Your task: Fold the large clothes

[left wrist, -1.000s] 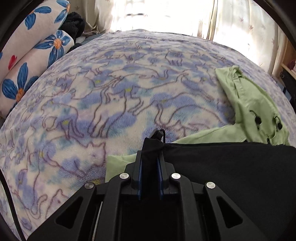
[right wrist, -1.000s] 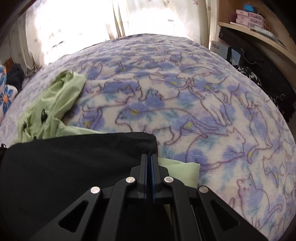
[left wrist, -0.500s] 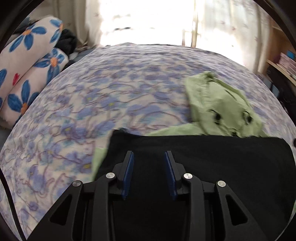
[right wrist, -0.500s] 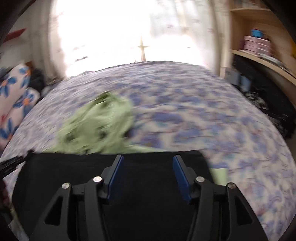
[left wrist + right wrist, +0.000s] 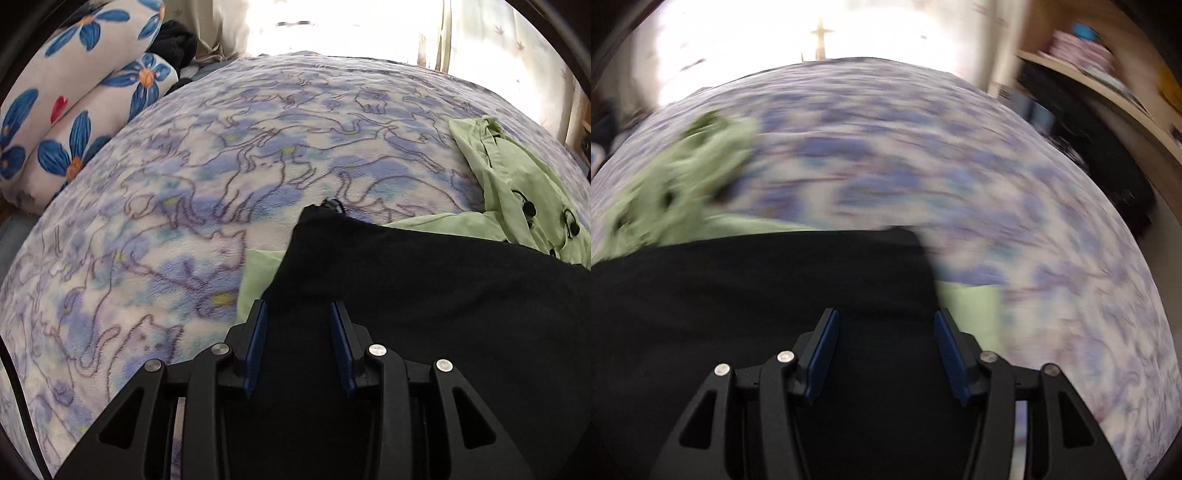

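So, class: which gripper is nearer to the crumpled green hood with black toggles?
Cannot tell. From the left gripper the green hood lies ahead to the right; from the right gripper it lies ahead to the left, blurred.

Bed under a cat-print fleece blanket [image 5: 207, 206], a light-green garment [image 5: 517, 192] (partly crumpled) directly on it

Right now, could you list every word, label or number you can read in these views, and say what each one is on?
None can be read.
Boxes on the shelf, right wrist view: any print is blurred beyond reading.
Blanket, pillows, green garment, black garment: patterns or plain cloth only, no lettering.
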Action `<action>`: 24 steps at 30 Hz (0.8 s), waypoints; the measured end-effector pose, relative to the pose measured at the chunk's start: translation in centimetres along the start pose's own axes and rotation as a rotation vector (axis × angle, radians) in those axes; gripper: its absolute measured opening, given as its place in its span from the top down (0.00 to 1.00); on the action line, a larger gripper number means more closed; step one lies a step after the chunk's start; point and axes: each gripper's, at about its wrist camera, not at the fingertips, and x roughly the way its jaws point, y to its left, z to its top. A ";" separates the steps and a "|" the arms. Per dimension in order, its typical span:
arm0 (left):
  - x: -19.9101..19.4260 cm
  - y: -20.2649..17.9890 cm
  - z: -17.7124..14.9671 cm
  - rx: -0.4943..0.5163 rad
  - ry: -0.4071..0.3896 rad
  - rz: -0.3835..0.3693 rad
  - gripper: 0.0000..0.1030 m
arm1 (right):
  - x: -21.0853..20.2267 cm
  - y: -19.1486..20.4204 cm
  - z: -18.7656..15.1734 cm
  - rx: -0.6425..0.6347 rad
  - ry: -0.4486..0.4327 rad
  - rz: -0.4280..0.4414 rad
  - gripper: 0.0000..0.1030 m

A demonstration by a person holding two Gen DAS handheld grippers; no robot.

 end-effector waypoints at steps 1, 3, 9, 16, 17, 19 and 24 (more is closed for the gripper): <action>0.0 0.2 0.0 0.002 0.006 -0.006 0.67 | 0.1 -1.9 0.1 0.060 0.020 0.012 0.50; -0.3 -0.1 -0.1 0.023 0.013 0.012 0.67 | -0.7 -4.2 -0.2 0.129 0.027 0.024 0.50; -4.3 -1.6 -2.0 0.048 0.012 -0.038 0.67 | -6.4 -3.4 -3.4 0.131 -0.044 0.187 0.50; -11.0 -4.5 -6.4 0.086 -0.010 -0.114 0.37 | -12.6 4.2 -8.1 0.008 -0.058 0.381 0.50; -11.9 -4.8 -7.3 0.076 -0.011 -0.143 0.37 | -13.3 5.5 -8.7 -0.017 -0.060 0.397 0.50; -13.2 -5.5 -9.1 0.072 -0.003 -0.186 0.37 | -14.1 7.6 -9.7 -0.069 -0.073 0.413 0.50; -14.5 -7.5 -13.0 0.068 0.037 -0.228 0.37 | -15.6 12.5 -12.7 -0.158 -0.058 0.478 0.50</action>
